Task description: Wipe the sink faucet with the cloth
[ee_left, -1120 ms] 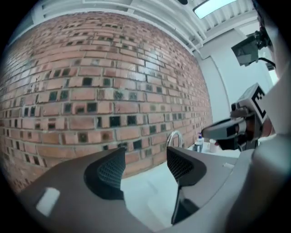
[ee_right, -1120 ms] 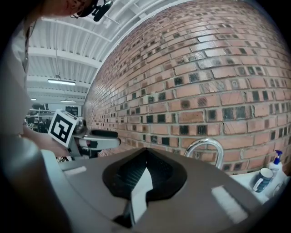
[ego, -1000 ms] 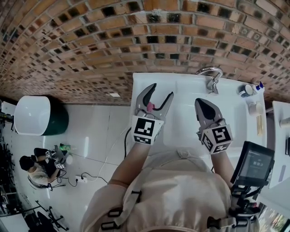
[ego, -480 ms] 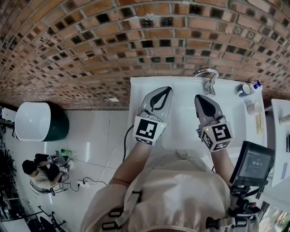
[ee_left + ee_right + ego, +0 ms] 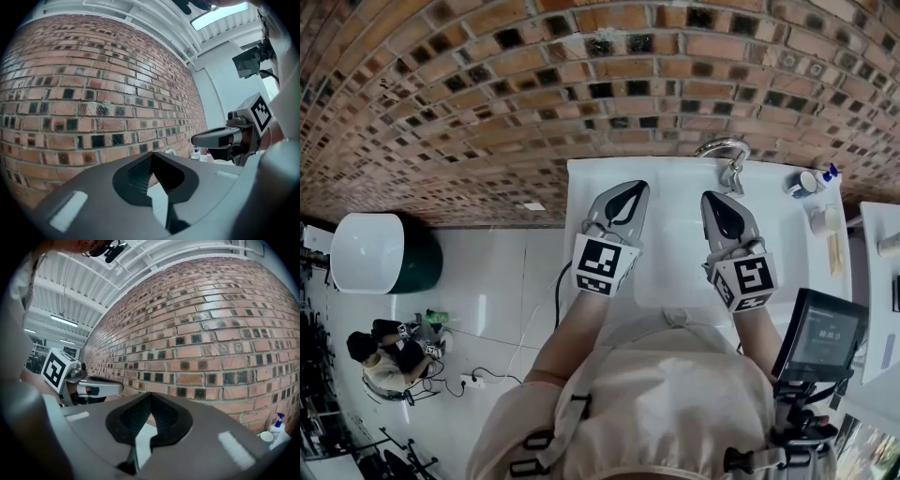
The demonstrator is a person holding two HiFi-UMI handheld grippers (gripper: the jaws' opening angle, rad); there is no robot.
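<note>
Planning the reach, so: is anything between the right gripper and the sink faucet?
Nothing visible does. In the head view the right gripper, jaws shut and empty, sits just short of the faucet, with only bare sink between them.

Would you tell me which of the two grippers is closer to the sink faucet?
The right gripper: its shut tip points just beneath the faucet, while the left gripper, also shut, hangs farther left over the sink.

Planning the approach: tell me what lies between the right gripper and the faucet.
Nothing: the head view shows only bare white sink between the right gripper and the faucet.
</note>
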